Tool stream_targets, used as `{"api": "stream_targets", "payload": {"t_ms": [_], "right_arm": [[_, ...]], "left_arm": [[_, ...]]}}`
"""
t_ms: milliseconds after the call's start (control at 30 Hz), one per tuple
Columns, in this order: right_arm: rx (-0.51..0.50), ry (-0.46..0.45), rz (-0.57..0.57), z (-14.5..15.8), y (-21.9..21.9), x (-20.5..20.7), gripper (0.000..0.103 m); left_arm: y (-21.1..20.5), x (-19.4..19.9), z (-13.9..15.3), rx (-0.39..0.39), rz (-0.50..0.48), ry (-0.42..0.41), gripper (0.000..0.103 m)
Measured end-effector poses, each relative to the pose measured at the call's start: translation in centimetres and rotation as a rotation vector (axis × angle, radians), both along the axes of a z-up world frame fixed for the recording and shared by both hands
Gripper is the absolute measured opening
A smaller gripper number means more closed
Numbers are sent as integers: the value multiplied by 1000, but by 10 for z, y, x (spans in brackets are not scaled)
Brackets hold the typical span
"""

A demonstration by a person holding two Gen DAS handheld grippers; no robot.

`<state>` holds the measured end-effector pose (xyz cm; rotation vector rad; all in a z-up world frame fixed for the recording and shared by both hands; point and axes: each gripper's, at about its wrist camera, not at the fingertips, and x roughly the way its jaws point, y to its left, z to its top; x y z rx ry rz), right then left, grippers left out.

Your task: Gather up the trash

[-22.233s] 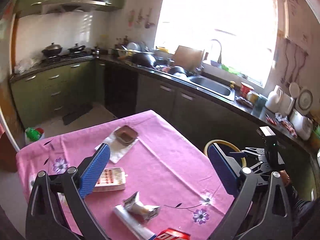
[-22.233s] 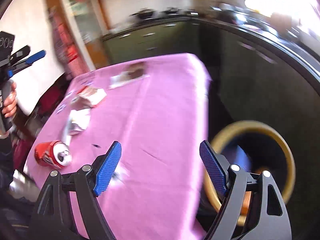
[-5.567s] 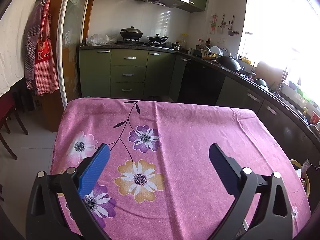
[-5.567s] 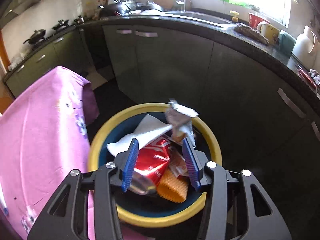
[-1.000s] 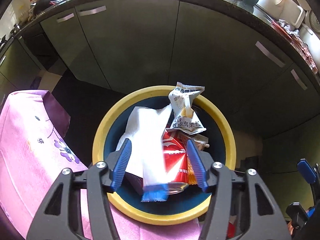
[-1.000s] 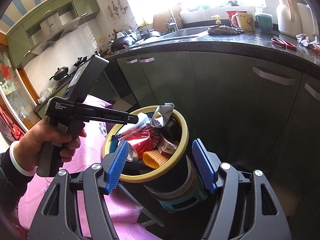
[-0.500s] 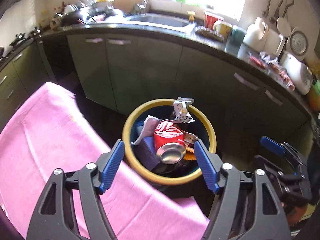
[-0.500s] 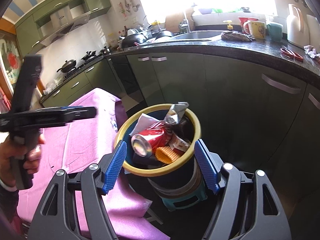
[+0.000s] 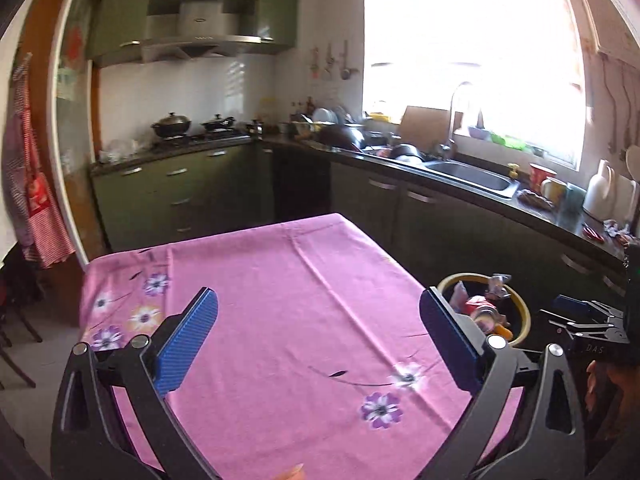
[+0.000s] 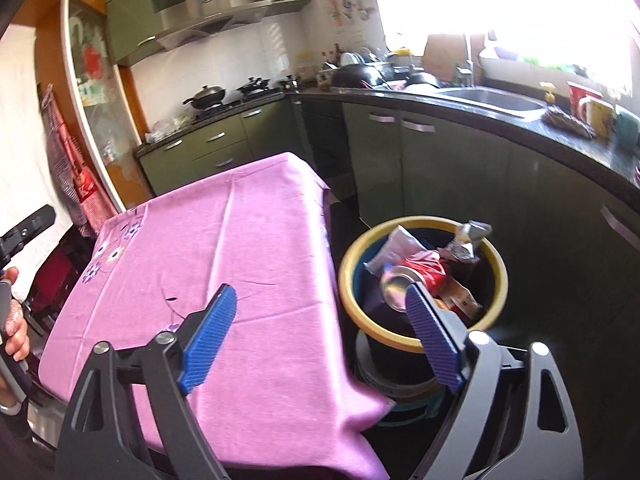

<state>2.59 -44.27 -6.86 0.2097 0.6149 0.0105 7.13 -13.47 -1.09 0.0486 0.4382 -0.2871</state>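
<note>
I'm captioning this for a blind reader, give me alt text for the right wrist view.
The open right gripper hangs empty over a pink flowered tablecloth. Beside the table stands a yellow-rimmed bin holding a red drink can and wrappers, with green kitchen cabinets behind.

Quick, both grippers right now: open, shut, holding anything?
Left gripper: open, jaws just opened wider, nothing between them, over the pink tablecloth.
Right gripper: open, jaws just opened wider, empty, beside the trash bin.

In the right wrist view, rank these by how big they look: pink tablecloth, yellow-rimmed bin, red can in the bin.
1. pink tablecloth
2. yellow-rimmed bin
3. red can

The gaps are wide, so nearness to the camera does not blur the order.
</note>
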Motion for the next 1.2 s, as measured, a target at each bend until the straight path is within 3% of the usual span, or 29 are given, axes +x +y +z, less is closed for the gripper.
{"api": "stream_targets", "payload": {"t_ms": [167,367,733,1200], "right_arm": [[-94,-39,14,21,39,-13,98],[-170,-85,-17,42,61,-40,98],[-193,-133,-14,57,70,-75,98],[-175,-158,1,62,67,-81,98]], "left_arm": [[55,-30,-3,2,124,-12,96],[84,-56,-8,-16,156,-8,96],[96,-101,3,-29,172,-77,96],[91,-110,6,-28,168,-87,96]]}}
